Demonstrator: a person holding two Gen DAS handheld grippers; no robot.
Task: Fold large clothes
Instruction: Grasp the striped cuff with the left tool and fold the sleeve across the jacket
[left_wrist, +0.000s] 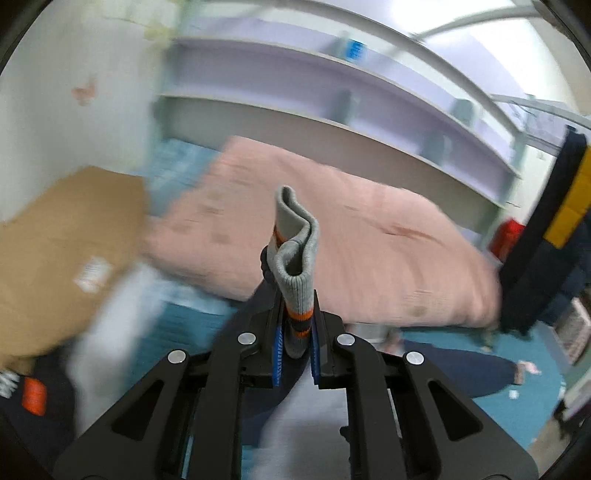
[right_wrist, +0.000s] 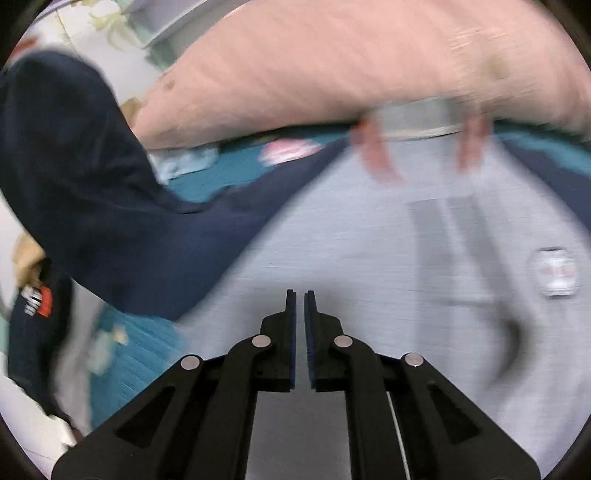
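A large grey and navy sweatshirt lies spread on a teal bed. My left gripper (left_wrist: 295, 328) is shut on the sweatshirt's grey ribbed cuff (left_wrist: 295, 254), which has orange and navy stripes and sticks up past the fingertips. In the right wrist view the grey body (right_wrist: 369, 258) fills the middle, with a navy sleeve (right_wrist: 122, 221) raised at the left and a small chest badge (right_wrist: 557, 271). My right gripper (right_wrist: 300, 295) hovers over the grey body with its jaws nearly closed and nothing between them.
A pink quilt (left_wrist: 332, 229) lies across the bed behind the sweatshirt, also seen in the right wrist view (right_wrist: 332, 66). A cardboard box (left_wrist: 62, 251) sits at the left. Pale shelves (left_wrist: 332, 103) line the wall. The teal bedsheet (right_wrist: 140, 354) shows beside the garment.
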